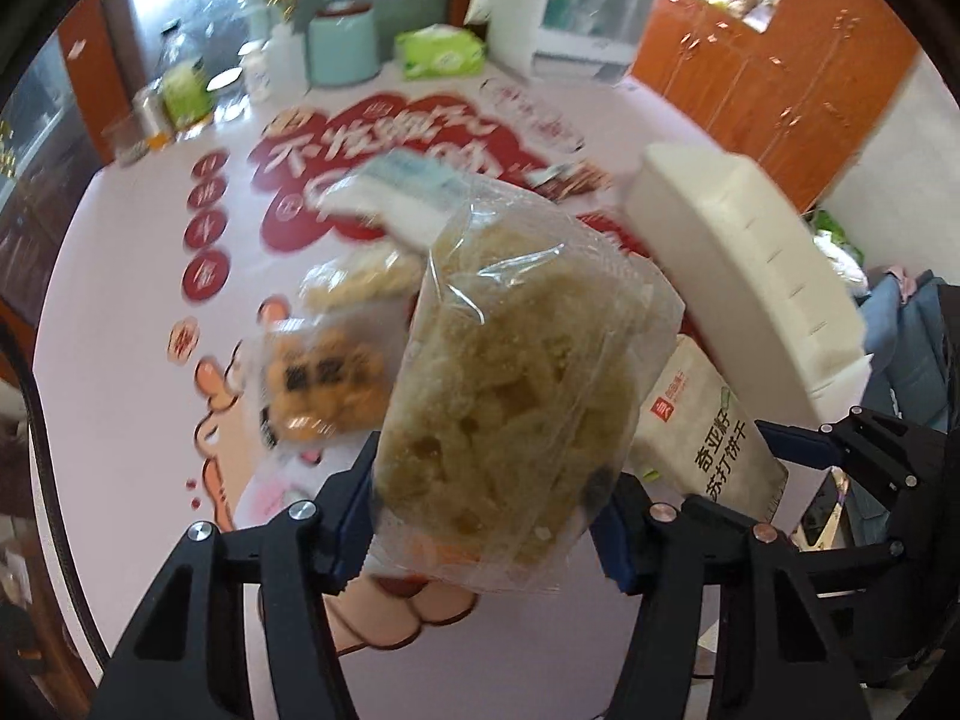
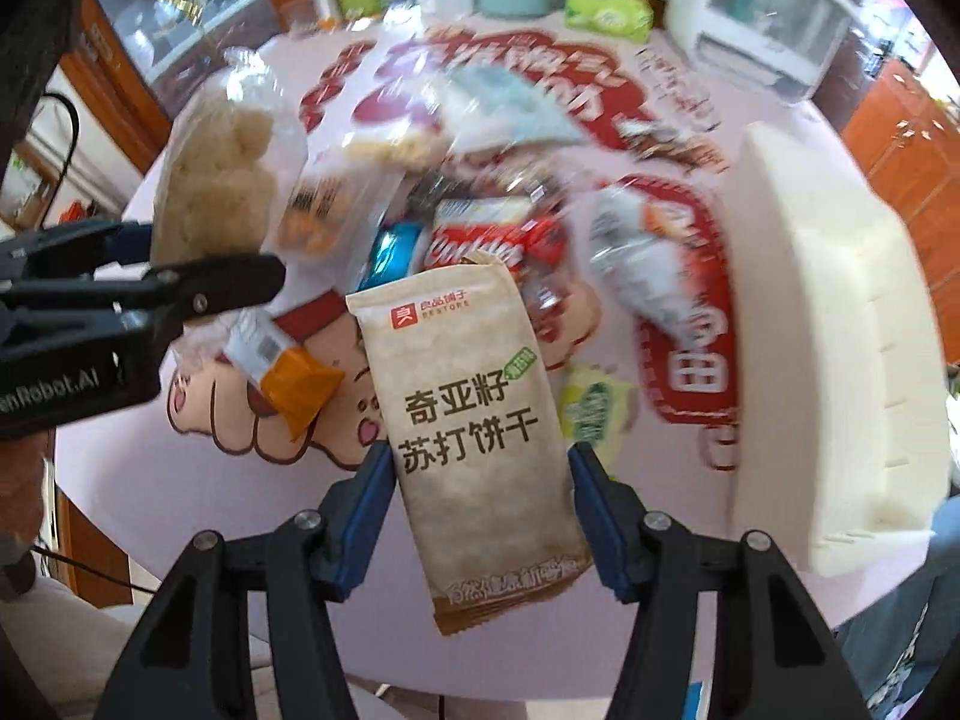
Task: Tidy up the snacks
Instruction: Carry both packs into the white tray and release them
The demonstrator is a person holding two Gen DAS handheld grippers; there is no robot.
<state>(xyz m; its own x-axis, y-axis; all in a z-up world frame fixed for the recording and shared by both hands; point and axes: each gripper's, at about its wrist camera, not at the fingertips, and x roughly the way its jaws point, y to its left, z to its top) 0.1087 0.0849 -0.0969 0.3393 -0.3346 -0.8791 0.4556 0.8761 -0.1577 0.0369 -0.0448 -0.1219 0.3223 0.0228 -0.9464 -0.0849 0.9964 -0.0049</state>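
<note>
Left gripper (image 1: pixel 483 531) fingers clamped clear pastry bag (image 1: pixel 510 372) | right gripper (image 2: pixel 477 516) fingers pinched soda cracker pack (image 2: pixel 474 432) between them, above worktop (image 2: pixel 180 480)

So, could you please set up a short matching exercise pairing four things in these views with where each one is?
Things:
1. clear bag
2. cracker pack
3. white box
4. tissue pack

Places:
A. at the table's far edge, next to the teal canister
B. between the right gripper's jaws
C. on the table's right side
D. between the left gripper's jaws

Pairs: 1-D, 2-B, 3-C, 4-A
</note>
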